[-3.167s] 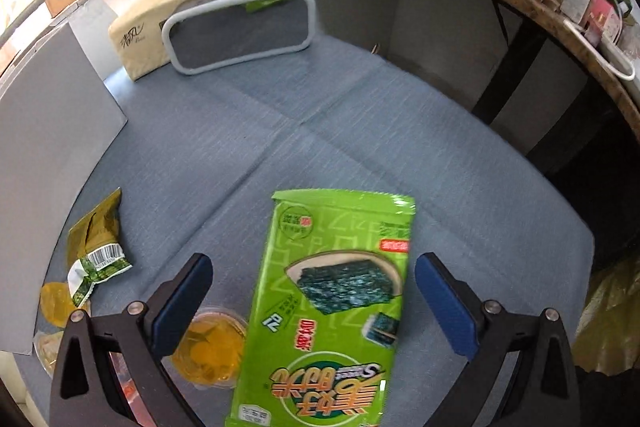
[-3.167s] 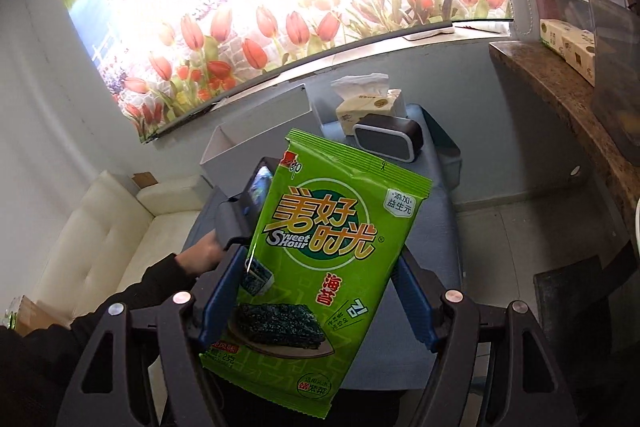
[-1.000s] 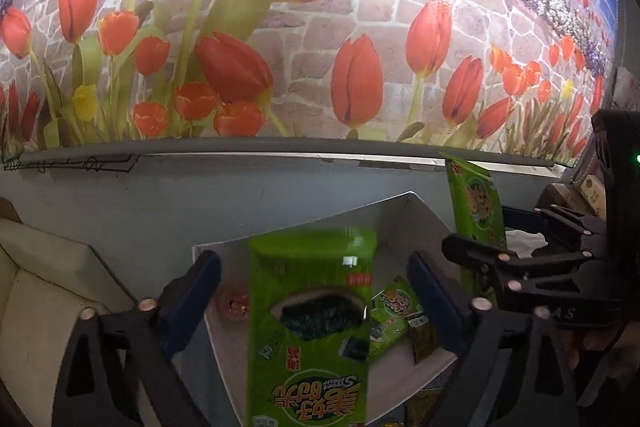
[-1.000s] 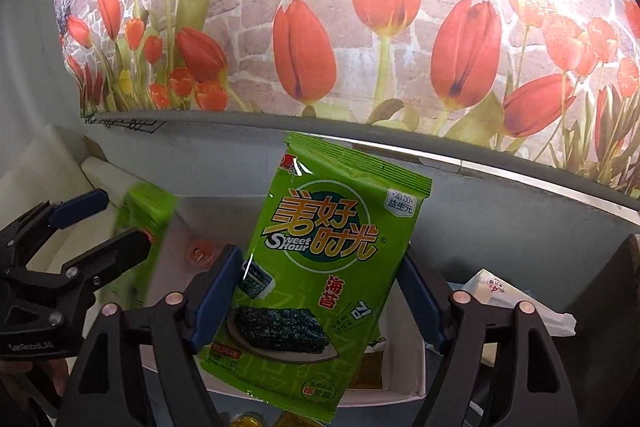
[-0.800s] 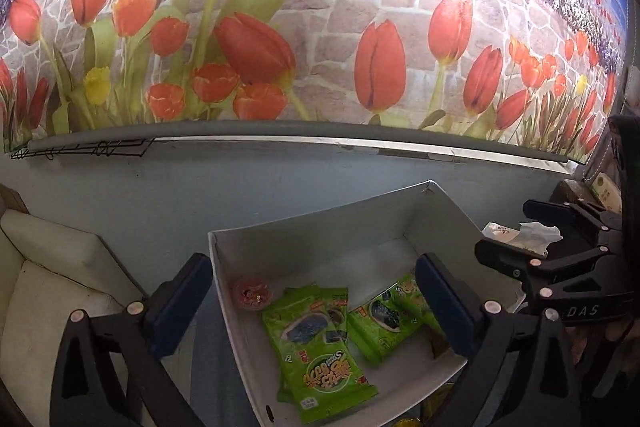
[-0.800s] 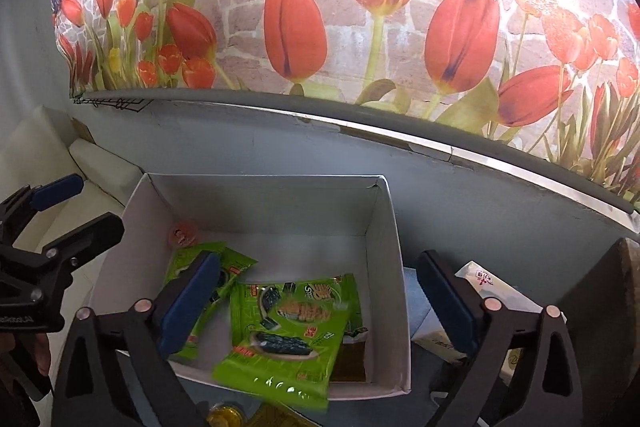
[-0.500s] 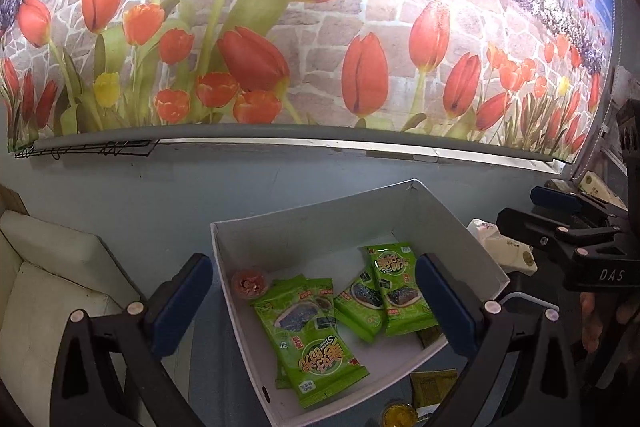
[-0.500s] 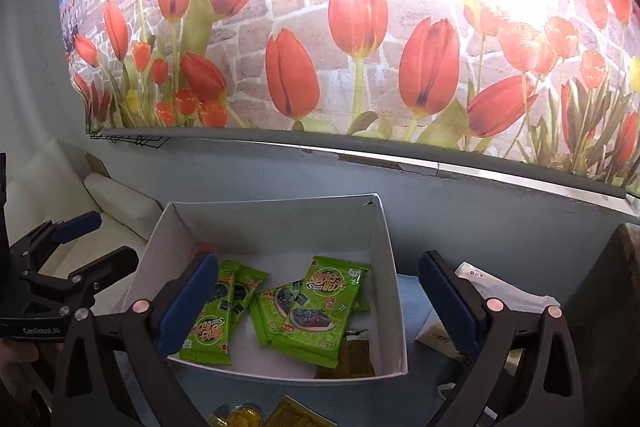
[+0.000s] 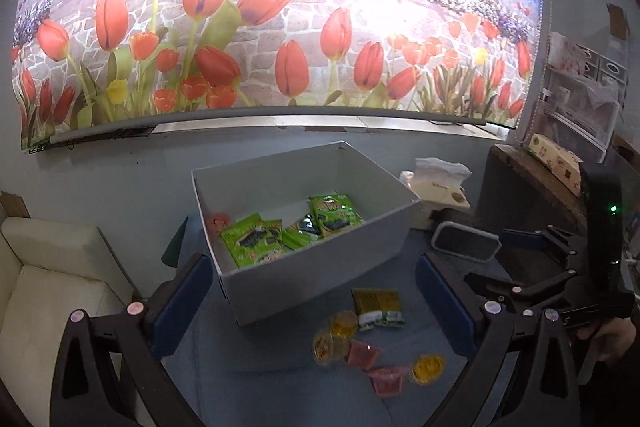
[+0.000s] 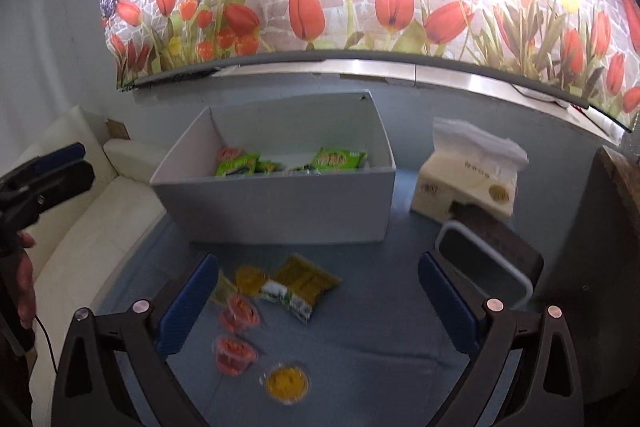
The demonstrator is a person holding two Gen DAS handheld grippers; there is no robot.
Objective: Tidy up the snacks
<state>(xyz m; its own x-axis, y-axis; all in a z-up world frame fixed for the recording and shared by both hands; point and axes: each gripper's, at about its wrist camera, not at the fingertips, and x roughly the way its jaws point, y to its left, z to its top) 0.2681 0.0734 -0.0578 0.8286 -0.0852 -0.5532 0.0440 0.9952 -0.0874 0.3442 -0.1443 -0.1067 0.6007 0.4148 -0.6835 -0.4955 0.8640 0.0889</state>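
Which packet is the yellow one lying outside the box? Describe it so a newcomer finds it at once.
Start at the white box on the blue tabletop. In front of it lies a cluster of small snacks. The yellow packet is the only flat pouch there, with a white label end, while its neighbours are round orange and red jelly cups.

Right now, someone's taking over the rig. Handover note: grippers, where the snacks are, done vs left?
Left gripper: open, nothing between its pads.
Right gripper: open, nothing held.
Done: green seaweed packs lie in the white box, plus one pink jelly cup in its left corner.
Left, on the blue cloth in front of the box: an olive-yellow packet, yellow jelly cups and pink-red jelly cups, all loose.
Tissue box and grey-rimmed case sit to the box's right; likely not snacks.
Suggest starting with the olive-yellow packet, nearest the box.
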